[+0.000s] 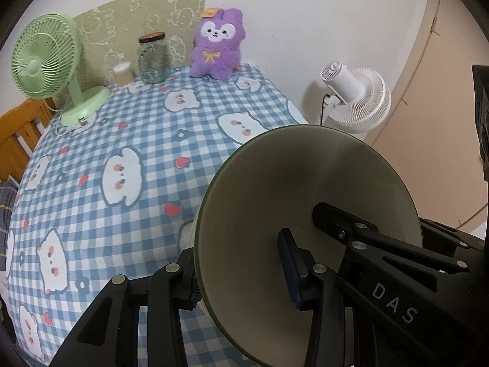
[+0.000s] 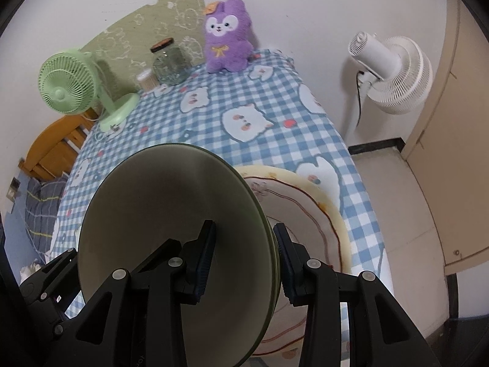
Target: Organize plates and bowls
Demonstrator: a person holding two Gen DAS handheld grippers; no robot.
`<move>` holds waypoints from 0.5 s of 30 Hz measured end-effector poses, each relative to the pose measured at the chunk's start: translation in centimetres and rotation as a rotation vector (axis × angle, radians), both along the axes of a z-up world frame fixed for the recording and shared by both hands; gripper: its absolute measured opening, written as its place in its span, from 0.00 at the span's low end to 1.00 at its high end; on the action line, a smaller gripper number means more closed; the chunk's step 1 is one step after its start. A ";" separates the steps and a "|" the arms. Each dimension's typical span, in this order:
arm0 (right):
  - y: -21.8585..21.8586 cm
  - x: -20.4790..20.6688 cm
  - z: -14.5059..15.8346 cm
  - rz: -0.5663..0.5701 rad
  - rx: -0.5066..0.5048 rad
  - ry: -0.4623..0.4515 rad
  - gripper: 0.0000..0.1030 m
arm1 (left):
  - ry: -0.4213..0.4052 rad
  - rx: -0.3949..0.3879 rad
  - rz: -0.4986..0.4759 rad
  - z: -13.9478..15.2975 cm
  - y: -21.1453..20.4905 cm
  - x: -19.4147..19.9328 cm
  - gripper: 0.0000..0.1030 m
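A grey-green bowl [image 1: 305, 183] with a pale inside hangs tilted above the checked tablecloth [image 1: 137, 153], held by both grippers at once. My left gripper [image 1: 241, 275] is shut on its near-left rim, one finger inside and one outside. My right gripper [image 2: 244, 238] is shut on the rim of the bowl [image 2: 171, 202] at the right side; one of its fingers [image 1: 336, 220] also shows in the left wrist view. A cream plate [image 2: 318, 202] with a cartoon print and a red-brown line lies on the table, just below and right of the bowl.
At the table's back stand a green desk fan [image 1: 45, 58], a glass jar [image 1: 152, 58], a small toothpick holder [image 1: 122, 73] and a purple plush [image 1: 218, 46]. A white floor fan [image 2: 394, 73] stands beyond the right table edge. A wooden bed frame [image 2: 55, 150] is at left.
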State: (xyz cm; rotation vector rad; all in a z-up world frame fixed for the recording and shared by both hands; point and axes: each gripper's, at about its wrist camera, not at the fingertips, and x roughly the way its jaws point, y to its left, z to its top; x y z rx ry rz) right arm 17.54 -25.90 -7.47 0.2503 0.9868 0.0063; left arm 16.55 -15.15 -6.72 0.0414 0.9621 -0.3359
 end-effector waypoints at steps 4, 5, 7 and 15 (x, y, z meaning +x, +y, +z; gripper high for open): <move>-0.9 0.0 -0.7 -0.017 0.008 0.016 0.41 | 0.017 0.004 -0.015 -0.5 -0.8 0.3 0.41; -1.1 0.0 -0.9 -0.021 0.010 0.020 0.41 | 0.022 0.006 -0.019 -0.7 -1.0 0.3 0.41; -1.5 0.0 -1.2 -0.030 0.013 0.029 0.41 | 0.031 0.007 -0.025 -0.9 -1.4 0.3 0.41; -2.2 0.2 -1.5 -0.029 0.026 0.024 0.41 | 0.019 0.017 -0.018 -1.0 -2.0 0.6 0.40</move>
